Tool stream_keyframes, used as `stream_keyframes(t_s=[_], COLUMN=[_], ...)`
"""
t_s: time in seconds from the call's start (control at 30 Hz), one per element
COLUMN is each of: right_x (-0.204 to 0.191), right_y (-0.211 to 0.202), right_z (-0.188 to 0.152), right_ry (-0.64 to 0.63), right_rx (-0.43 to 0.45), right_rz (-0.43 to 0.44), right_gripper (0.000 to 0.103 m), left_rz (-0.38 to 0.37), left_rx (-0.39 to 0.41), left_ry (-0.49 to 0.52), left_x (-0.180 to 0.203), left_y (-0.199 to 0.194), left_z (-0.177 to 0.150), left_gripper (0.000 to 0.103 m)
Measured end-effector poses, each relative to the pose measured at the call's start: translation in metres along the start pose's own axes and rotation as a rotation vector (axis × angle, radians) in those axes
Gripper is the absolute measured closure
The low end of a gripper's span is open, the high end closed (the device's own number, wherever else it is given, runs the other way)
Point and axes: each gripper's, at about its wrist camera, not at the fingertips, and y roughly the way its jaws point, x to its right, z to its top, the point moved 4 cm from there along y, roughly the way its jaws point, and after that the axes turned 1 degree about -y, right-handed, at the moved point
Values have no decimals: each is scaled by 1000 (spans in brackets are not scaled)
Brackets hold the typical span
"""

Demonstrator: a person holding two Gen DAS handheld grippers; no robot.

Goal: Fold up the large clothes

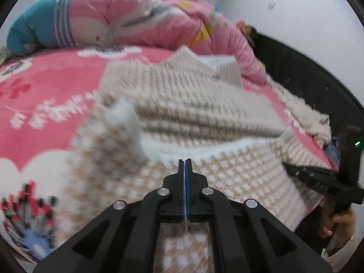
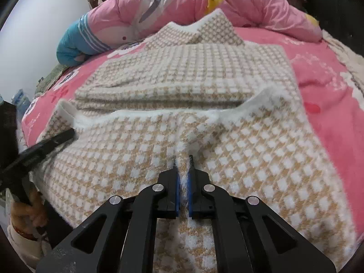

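A large beige-and-white checked fuzzy sweater (image 2: pixel 182 75) lies on the pink bed (image 2: pixel 329 86), its near hem part (image 2: pixel 261 150) lifted and carried over the body. My right gripper (image 2: pixel 183 159) is shut on a pinch of that near fabric, fluff showing between the pads. My left gripper (image 1: pixel 185 160) is shut on the same sweater (image 1: pixel 182 104) at its white edge; this view is blurred. The left gripper also shows at the left of the right wrist view (image 2: pixel 45 143), and the right gripper at the right of the left wrist view (image 1: pixel 318 177).
A rolled pink quilt (image 2: pixel 182 2) with a blue end (image 2: pixel 70 43) lies across the far side of the bed. A dark headboard (image 1: pixel 307 75) runs along the right. A second fuzzy cloth (image 1: pixel 304 113) lies at the bed's right edge.
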Motion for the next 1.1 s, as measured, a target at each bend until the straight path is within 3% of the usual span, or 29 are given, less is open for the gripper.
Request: stream_keyframes(t_s=[0.03,0.13,0.2,0.3,0.37,0.43,0.47,0.6,0.67,0.73,0.8,0.83,0.87,0.93,0.97,1.0,1.1], right_x=[1,2,5,5,5,4,3,-1,-1,0,2,5,8,11,14,19,41], right_y=[1,1,3,2,2,0,-3,-29,-35,-28,-5,3,6,0,-4,-13,-45], right_z=[0,0,2,1,1,2,1,9,13,13,6,4,2,4,5,7,13], right_ry=[4,13,19,25,21,9,5,-10,-6,-4,2,7,18,32,36,42,86], right_rx=[-2,-2,-1,2,6,12,19,102,128,116,56,36,28,22,21,30,111], right_rz=[3,7,12,20,18,9,1,-39,-37,-37,-19,-13,-8,26,36,42,54], right_gripper=[99,99,99,99,99,100,100,100,100,100,98,92,91,86,74,70,60], left_rz=[3,70,126,211,229,248,246,185,162,184,228,238,231,220,223,228,229], left_rx=[20,96,101,39,10,-5,-1,169,204,159,35,-22,-40,-27,-21,-17,-16], left_ry=[4,27,55,102,124,145,142,113,97,84,52,25,1,-28,-28,-24,-20], left_x=[-2,-12,-16,-23,-25,-28,-29,-23,-26,-35,-54,-64,-70,-75,-75,-74,-76], left_y=[-6,-30,-32,-14,0,9,10,-33,-40,-26,9,23,29,29,27,26,27], left_z=[3,15,18,20,20,22,25,53,64,64,47,36,29,21,20,20,19], left_gripper=[91,50,46,46,50,93,93,93,93,93,93,93,93,91,91,91,91])
